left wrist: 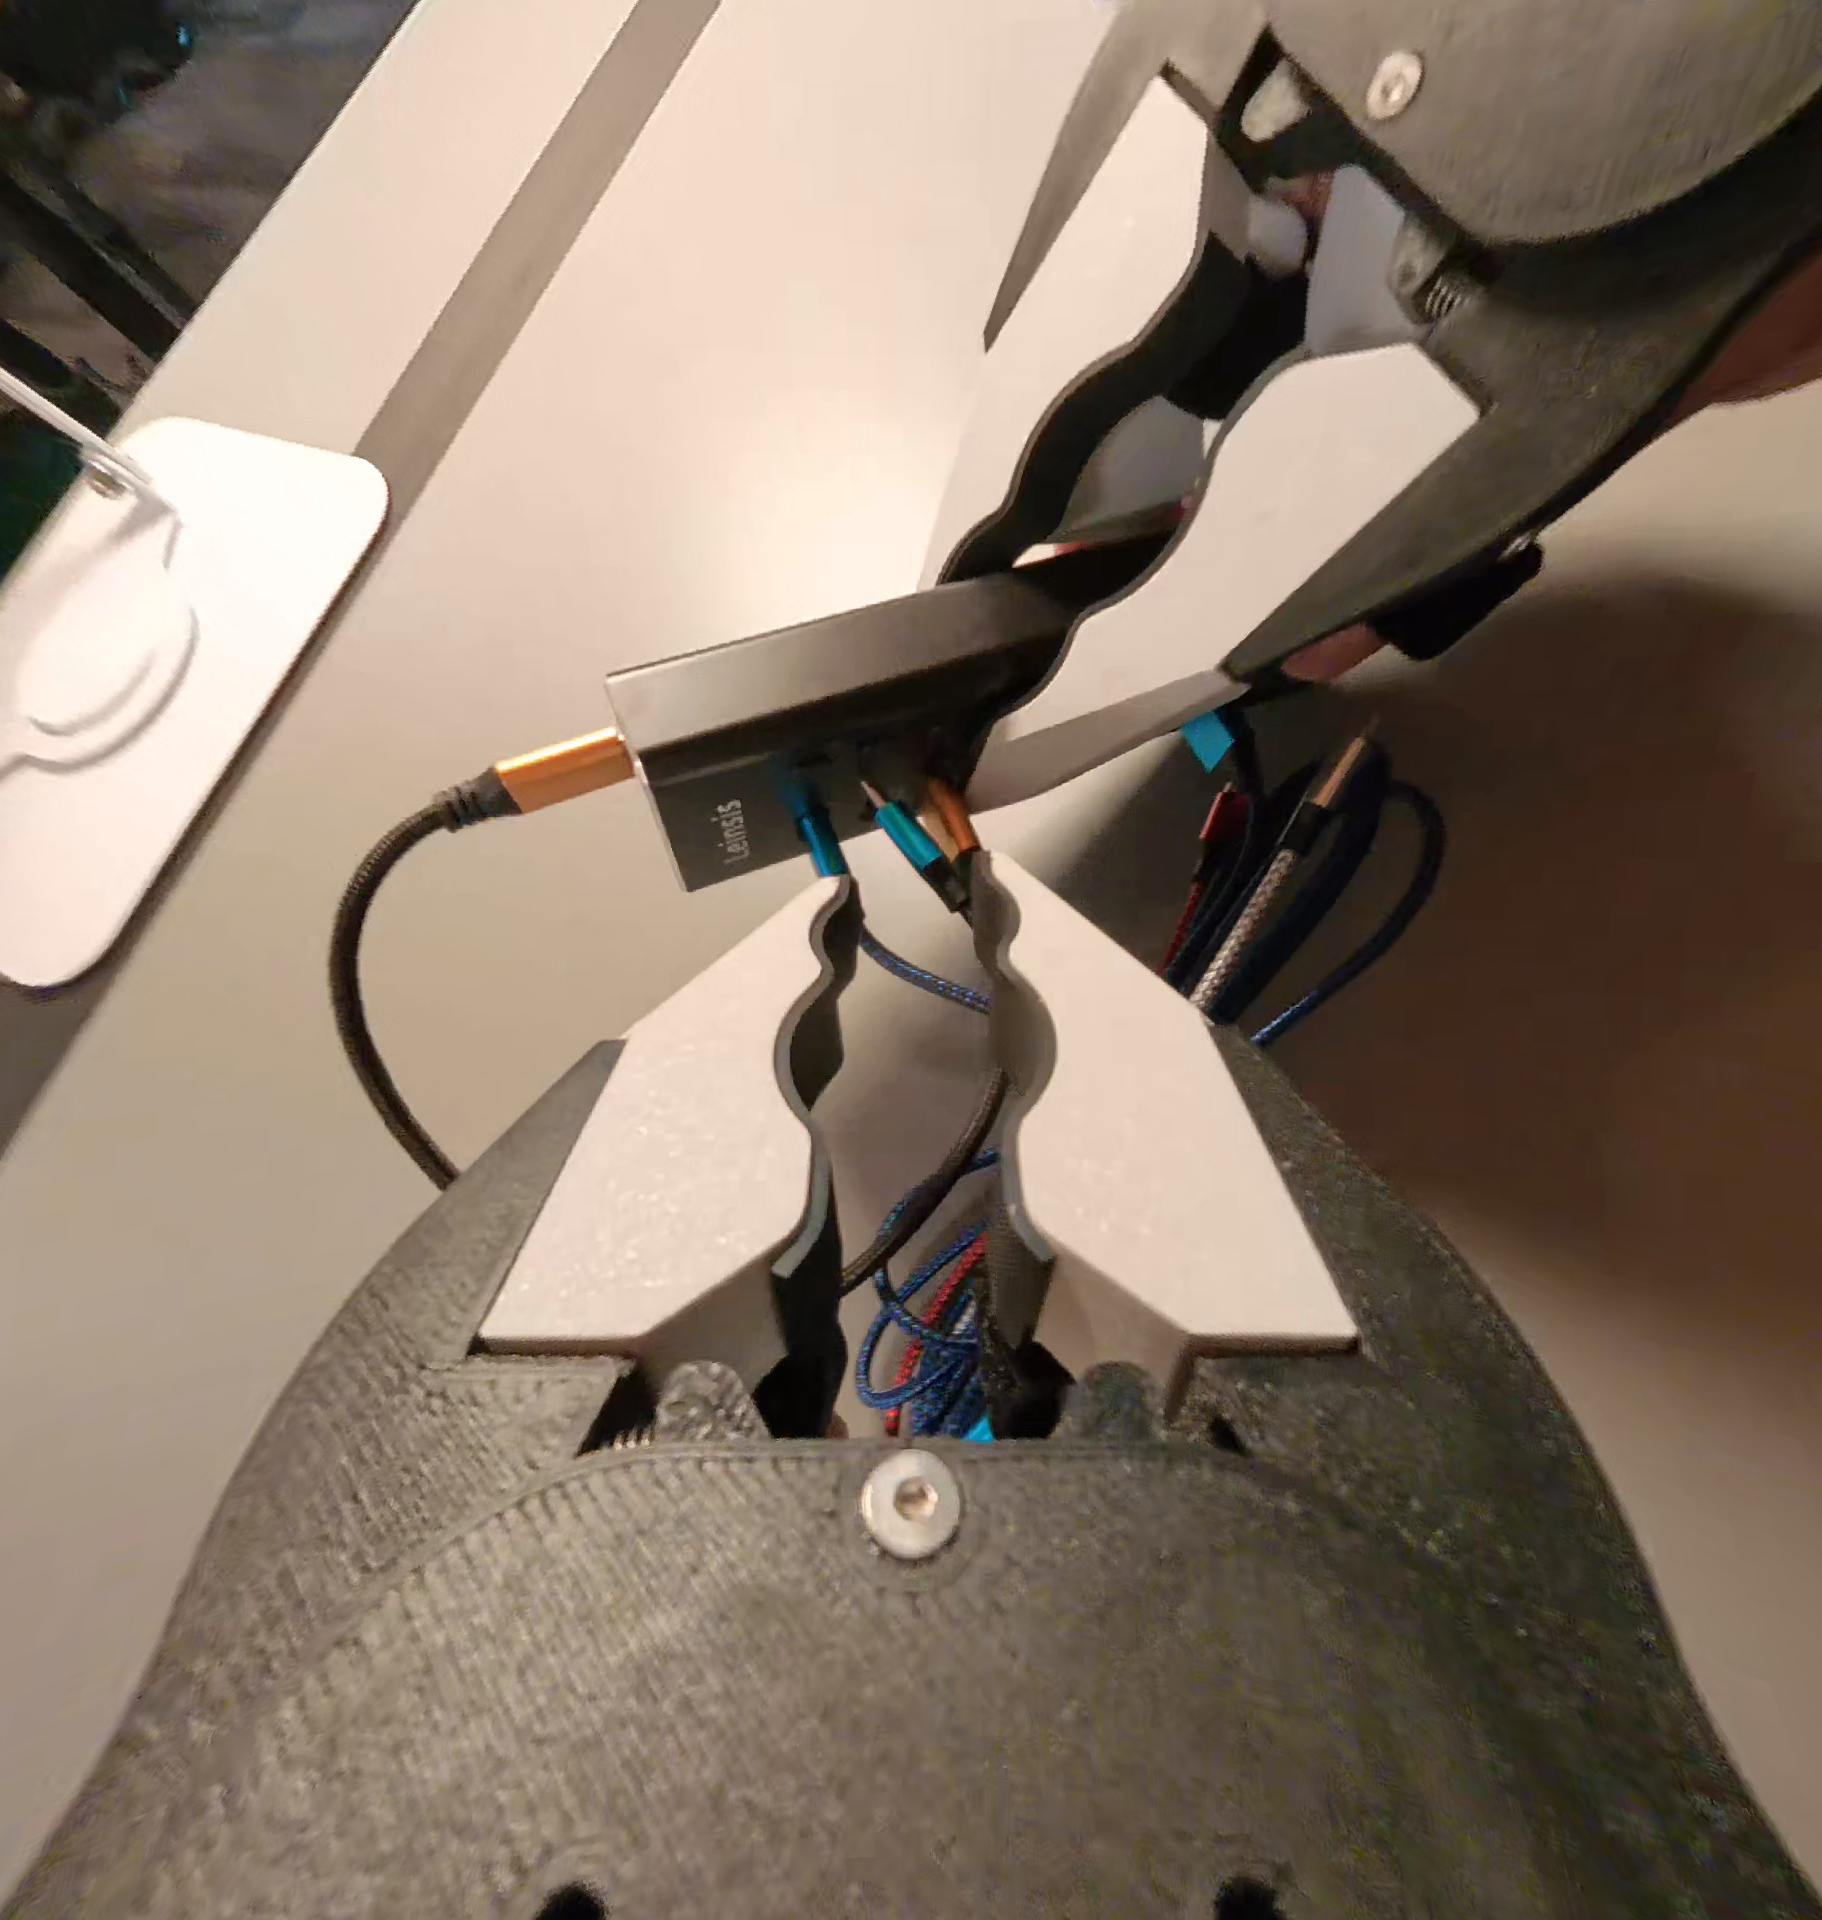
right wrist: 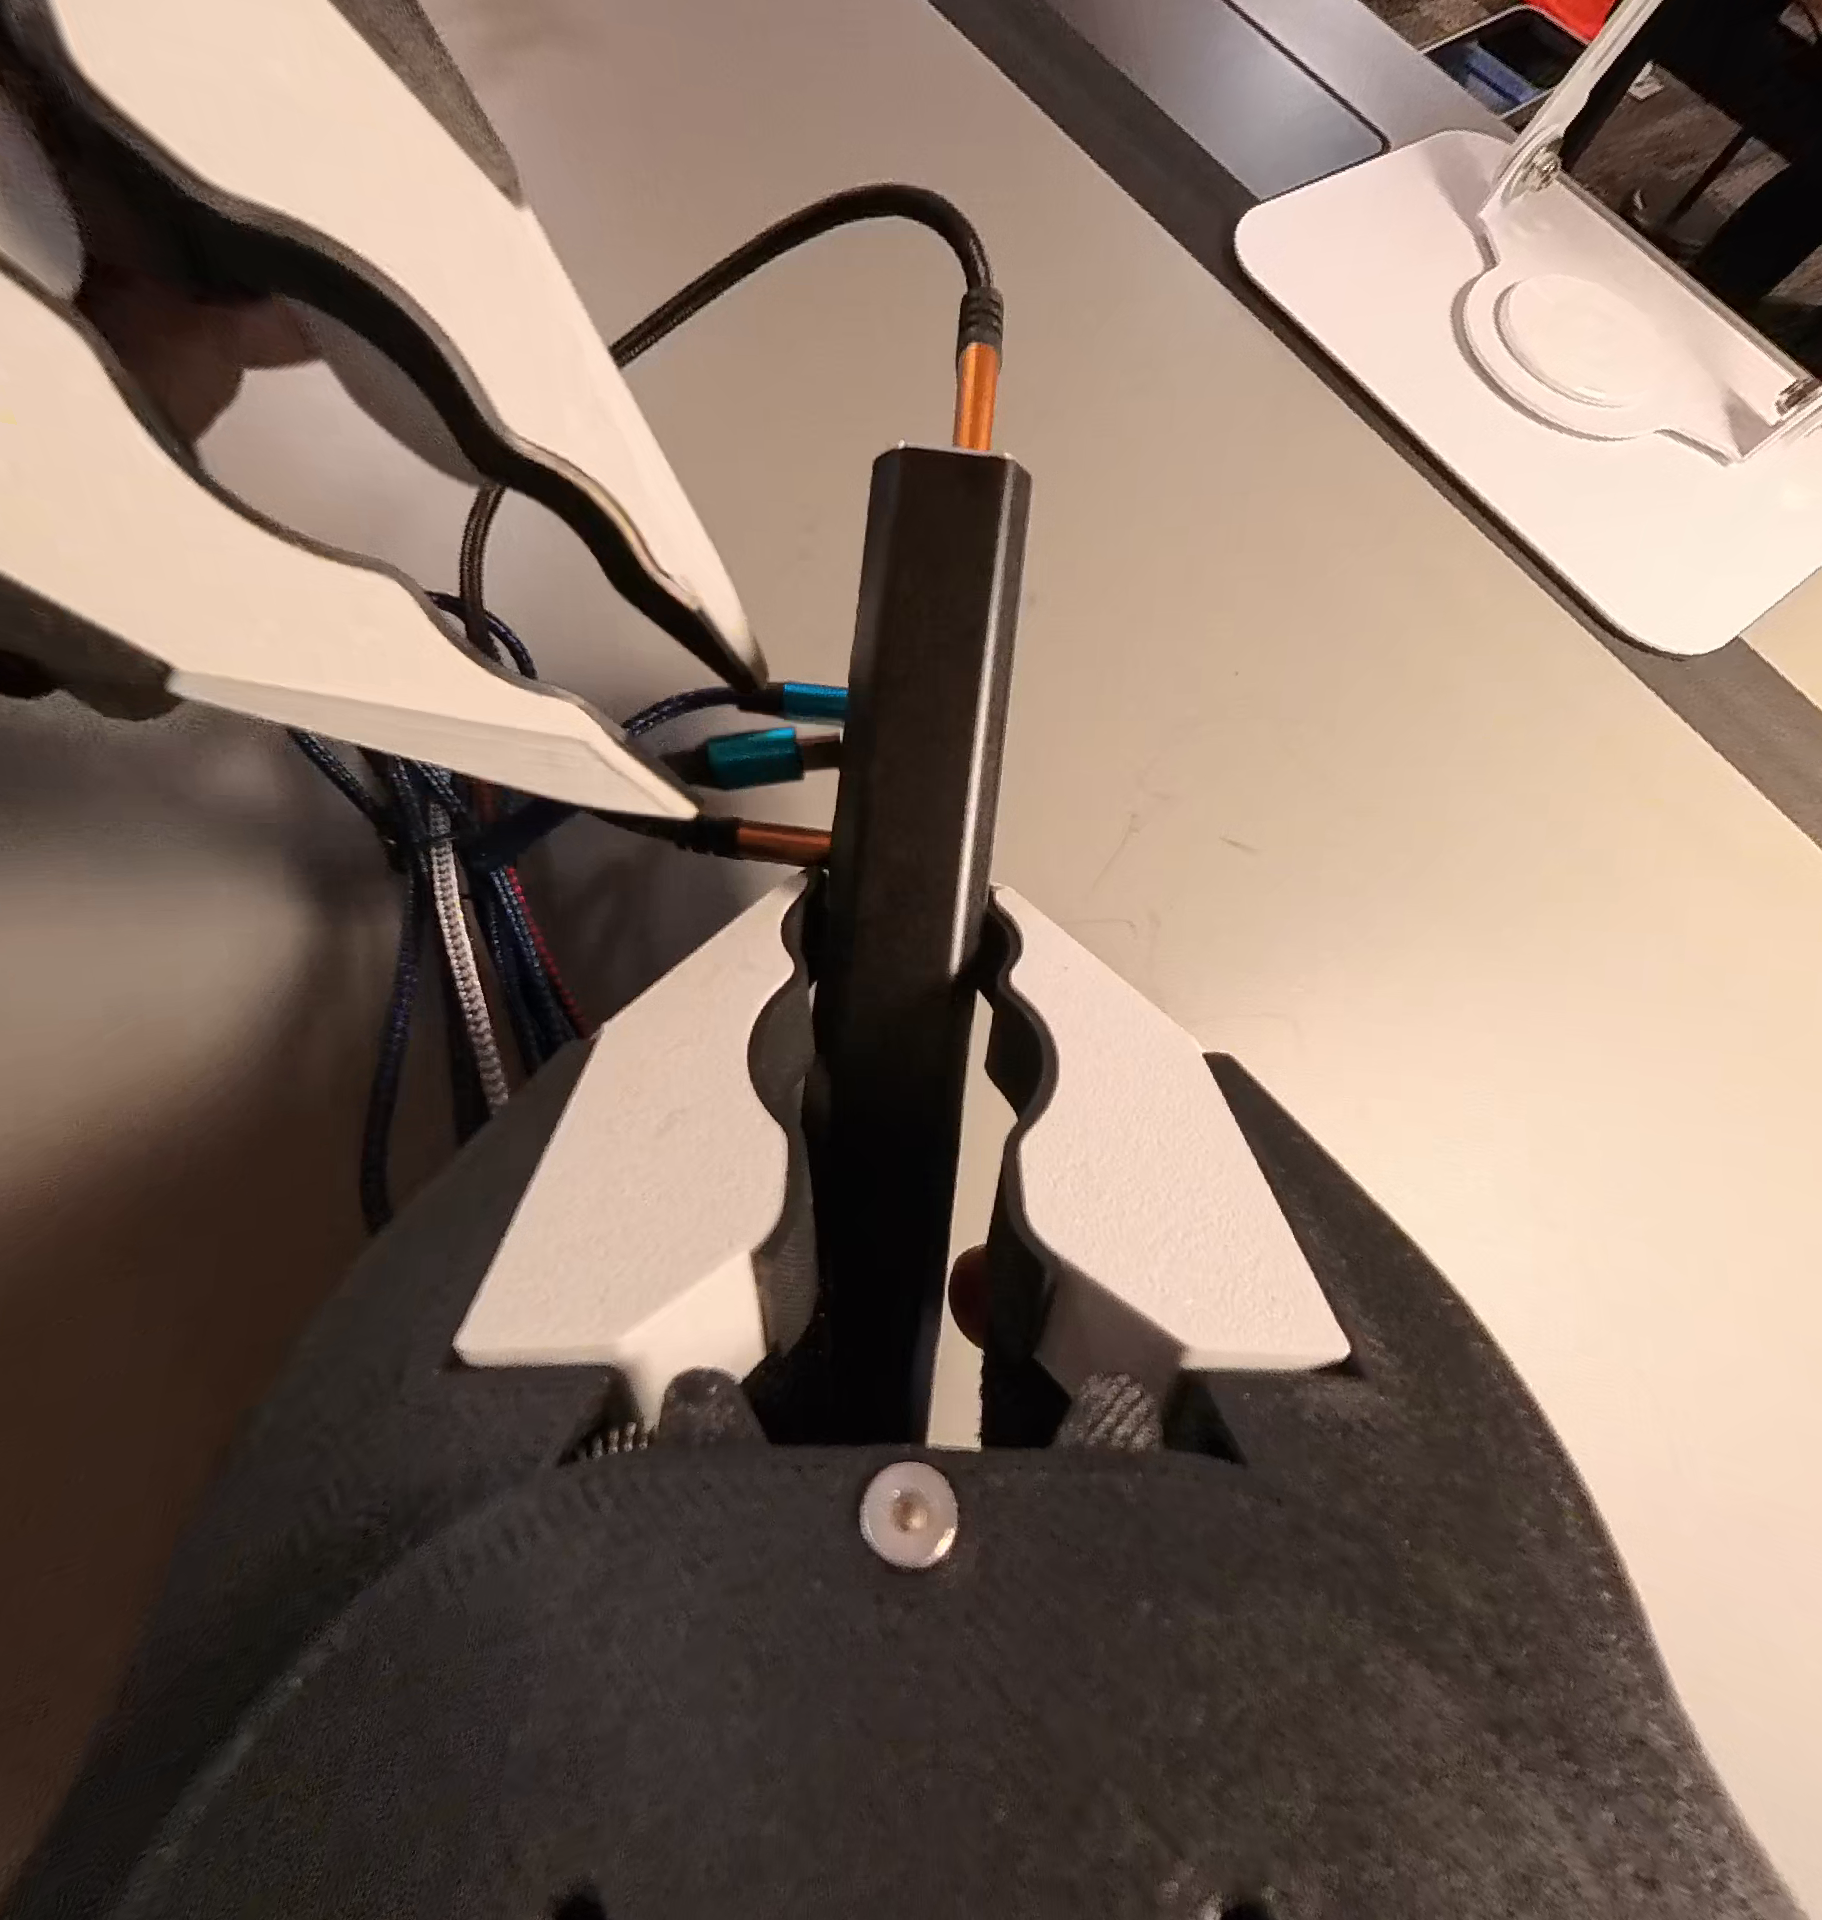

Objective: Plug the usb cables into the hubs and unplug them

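Note:
My right gripper [right wrist: 902,904] is shut on a black USB hub [right wrist: 938,675] and holds it above the pale table. The hub's own black cable leaves its far end through an orange sleeve [right wrist: 974,384]. Two blue plugs [right wrist: 813,701] and an orange plug [right wrist: 782,840] sit in the hub's side ports. My left gripper [left wrist: 912,883] is open, its tips either side of the middle blue plug [left wrist: 907,831], with cables running between its fingers. In the left wrist view the right gripper [left wrist: 990,686] clamps the hub [left wrist: 782,727] from the right.
A white stand base [left wrist: 159,675] with a clear upright sits on the table beyond the hub; it also shows in the right wrist view [right wrist: 1561,416]. A bundle of braided blue, red and grey cables [left wrist: 1281,883] hangs over the table's near edge. Some 4 cm of space lies between my two pairs of fingers.

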`<state>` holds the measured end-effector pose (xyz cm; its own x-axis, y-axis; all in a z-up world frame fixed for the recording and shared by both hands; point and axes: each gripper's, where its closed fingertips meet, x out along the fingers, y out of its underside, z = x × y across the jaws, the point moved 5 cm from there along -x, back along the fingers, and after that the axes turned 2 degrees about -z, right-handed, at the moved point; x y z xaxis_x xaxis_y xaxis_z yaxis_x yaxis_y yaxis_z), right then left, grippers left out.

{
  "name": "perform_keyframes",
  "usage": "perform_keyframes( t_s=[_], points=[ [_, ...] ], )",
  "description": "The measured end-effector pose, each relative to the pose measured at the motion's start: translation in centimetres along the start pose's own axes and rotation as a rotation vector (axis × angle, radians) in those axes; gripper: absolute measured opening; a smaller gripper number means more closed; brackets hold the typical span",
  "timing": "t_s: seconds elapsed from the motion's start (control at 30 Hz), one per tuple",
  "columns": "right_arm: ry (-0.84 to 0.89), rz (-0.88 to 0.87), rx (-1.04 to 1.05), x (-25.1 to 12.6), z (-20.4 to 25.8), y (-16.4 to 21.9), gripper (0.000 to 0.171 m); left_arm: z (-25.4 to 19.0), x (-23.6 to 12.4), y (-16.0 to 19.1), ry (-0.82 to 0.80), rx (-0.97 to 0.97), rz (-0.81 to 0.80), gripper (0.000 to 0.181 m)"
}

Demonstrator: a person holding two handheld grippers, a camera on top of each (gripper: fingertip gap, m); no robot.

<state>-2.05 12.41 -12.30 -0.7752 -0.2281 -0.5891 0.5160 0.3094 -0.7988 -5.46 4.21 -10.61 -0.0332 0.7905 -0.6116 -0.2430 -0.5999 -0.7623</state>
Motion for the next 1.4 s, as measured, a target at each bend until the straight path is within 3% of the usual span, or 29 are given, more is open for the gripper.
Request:
perform_keyframes(
  t_s=[0.17,0.5,0.83,1.13,1.4],
  points=[
    [0.001,-0.002,0.006,0.0,-0.1,0.0,0.028,-0.4,0.1,-0.2,0.041,-0.088,-0.032,0.022],
    [0.006,-0.003,0.015,0.0,-0.2,0.0,0.027,-0.8,0.7,-0.1,-0.037,-0.048,0.007,0.011],
    [-0.003,0.000,0.000,0.1,0.3,-0.1,0.028,-1.1,0.6,0.4,-0.209,0.313,0.239,0.010],
    [-0.018,0.008,-0.024,0.2,0.9,-0.2,0.028,-1.2,0.3,0.9,-0.118,0.543,0.293,0.010],
    [-0.025,0.013,-0.006,0.2,0.9,-0.1,0.028,-1.4,0.6,0.9,-0.171,0.714,0.360,0.009]
  ],
)
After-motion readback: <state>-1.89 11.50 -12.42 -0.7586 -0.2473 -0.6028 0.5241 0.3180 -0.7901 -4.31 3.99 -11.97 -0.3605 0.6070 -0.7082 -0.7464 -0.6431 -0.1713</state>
